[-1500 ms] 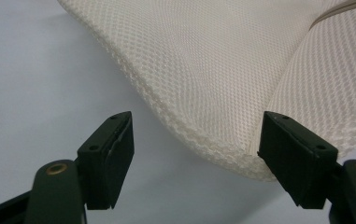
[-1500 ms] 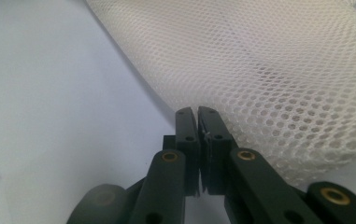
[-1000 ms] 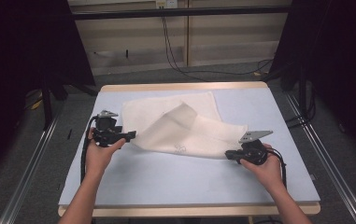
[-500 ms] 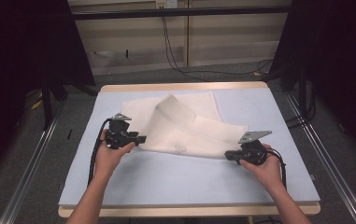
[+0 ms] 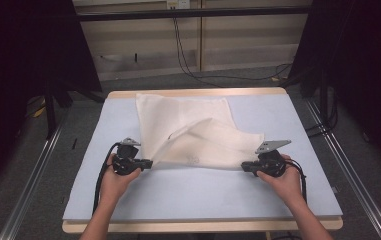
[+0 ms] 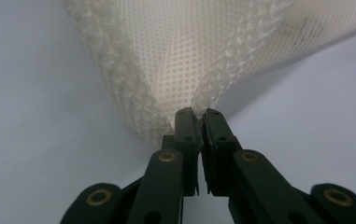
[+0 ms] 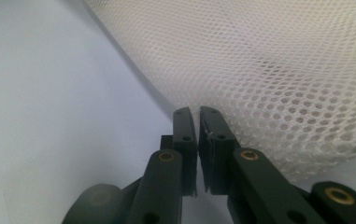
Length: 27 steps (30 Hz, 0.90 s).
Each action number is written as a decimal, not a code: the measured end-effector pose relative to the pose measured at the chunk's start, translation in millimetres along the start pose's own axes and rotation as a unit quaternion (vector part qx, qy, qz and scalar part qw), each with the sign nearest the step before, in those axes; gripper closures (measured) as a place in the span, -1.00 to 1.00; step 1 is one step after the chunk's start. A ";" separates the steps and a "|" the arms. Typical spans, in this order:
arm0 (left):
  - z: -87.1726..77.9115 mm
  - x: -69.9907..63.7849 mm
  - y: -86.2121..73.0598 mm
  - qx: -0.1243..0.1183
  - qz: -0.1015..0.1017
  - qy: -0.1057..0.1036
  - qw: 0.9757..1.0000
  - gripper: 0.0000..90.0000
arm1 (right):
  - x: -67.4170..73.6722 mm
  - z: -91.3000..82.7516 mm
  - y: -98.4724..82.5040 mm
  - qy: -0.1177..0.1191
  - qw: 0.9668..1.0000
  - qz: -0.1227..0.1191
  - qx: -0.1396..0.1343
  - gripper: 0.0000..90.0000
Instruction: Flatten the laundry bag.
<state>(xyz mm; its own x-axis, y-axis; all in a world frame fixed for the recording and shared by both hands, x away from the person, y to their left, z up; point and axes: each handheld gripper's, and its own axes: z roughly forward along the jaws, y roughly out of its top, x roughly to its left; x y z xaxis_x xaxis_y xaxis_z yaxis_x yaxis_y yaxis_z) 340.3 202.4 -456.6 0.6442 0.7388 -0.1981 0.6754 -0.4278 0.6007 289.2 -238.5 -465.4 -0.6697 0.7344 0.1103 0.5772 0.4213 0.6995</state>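
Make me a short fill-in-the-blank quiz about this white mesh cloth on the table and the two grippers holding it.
1. The cloth is made of white ____ fabric.
2. The left gripper has its jaws ____ on a bunched corner of the cloth.
3. The table under the cloth has a pale ____ top.
4. In the high view, the right gripper pinches the cloth at its near ____ corner.

Missing words: mesh; shut; blue; right

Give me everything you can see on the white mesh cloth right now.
The white mesh cloth looks like soft, open-weave netting with small holes. It lies partly spread on the pale blue table, its far part flat, its near part folded over and lifted into a loose ridge. The left gripper is shut on a bunched near corner; the right gripper is closed at the other near edge.
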 end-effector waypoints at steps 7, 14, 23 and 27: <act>-0.1 9.0 -10.7 -0.003 -0.004 0.004 1.000 0.91 | 0.3 -4.7 5.5 -0.002 1.000 -0.004 -0.018 0.74; 0.1 9.2 -11.4 0.001 0.003 0.004 1.000 0.91 | -1.5 -9.7 20.0 -0.027 0.999 -0.001 -0.036 0.25; 0.7 10.0 -11.7 0.002 0.008 0.000 1.000 0.91 | -22.0 -16.9 35.4 -0.100 0.994 0.013 -0.029 -0.21; 1.1 10.5 -11.9 0.000 0.005 -0.001 1.000 0.91 | -32.4 -19.9 33.9 -0.126 0.991 0.036 -0.036 -0.39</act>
<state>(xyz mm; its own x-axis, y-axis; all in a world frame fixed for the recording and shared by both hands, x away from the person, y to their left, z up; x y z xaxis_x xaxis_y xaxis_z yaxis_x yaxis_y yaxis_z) 339.4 214.7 -466.6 0.6517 0.7331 -0.1946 0.6693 -0.4352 0.6022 321.2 -258.6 -431.1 -0.4855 0.8741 -0.0111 0.5788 0.3309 0.7453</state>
